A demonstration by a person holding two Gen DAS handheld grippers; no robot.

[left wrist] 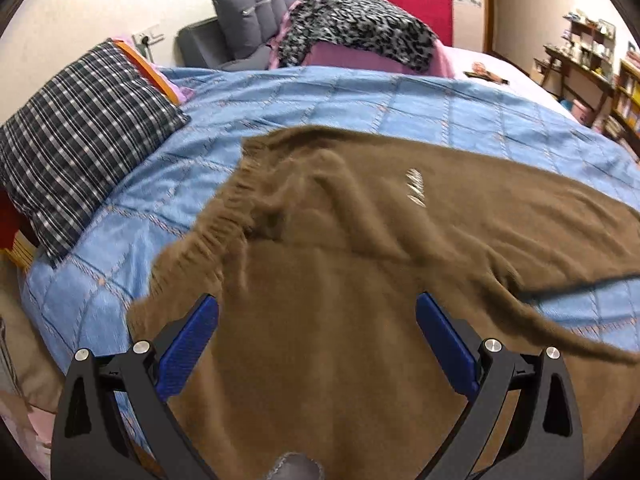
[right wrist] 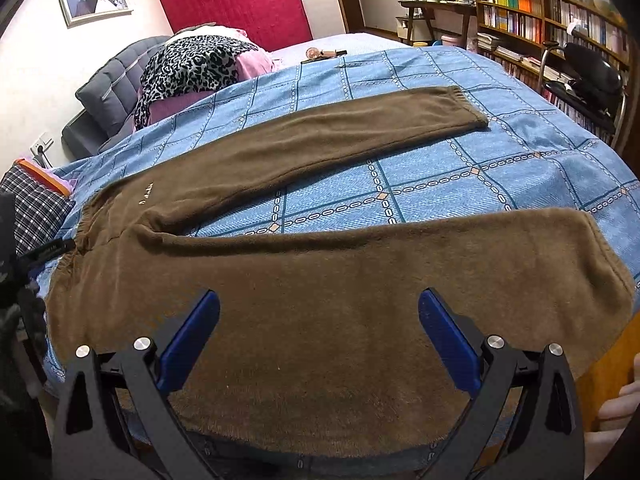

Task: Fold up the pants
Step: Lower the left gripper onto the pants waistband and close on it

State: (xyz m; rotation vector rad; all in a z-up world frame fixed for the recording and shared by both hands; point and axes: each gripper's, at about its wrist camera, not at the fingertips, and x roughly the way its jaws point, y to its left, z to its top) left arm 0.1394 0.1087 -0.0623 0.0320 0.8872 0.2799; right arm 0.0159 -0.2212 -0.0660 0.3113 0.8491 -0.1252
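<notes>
Brown fleece pants (right wrist: 320,300) lie spread on a blue quilt (right wrist: 460,168), legs apart in a V, waistband at the left. In the left wrist view the pants (left wrist: 360,240) show their gathered waistband (left wrist: 236,200) and a small white logo (left wrist: 416,186); the cloth is rumpled near the crotch. My left gripper (left wrist: 318,320) is open, its blue pads over the waist end of the near leg. My right gripper (right wrist: 320,320) is open above the near leg, toward its cuff (right wrist: 600,260). The far leg (right wrist: 340,132) lies flat.
A plaid pillow (left wrist: 80,136) lies left of the waistband. A leopard-print blanket (left wrist: 352,28) and grey cushions (left wrist: 256,4) sit at the bed's head. Bookshelves (right wrist: 552,12) and a black chair (right wrist: 588,76) stand right of the bed. Small items (right wrist: 320,54) lie on the far bed.
</notes>
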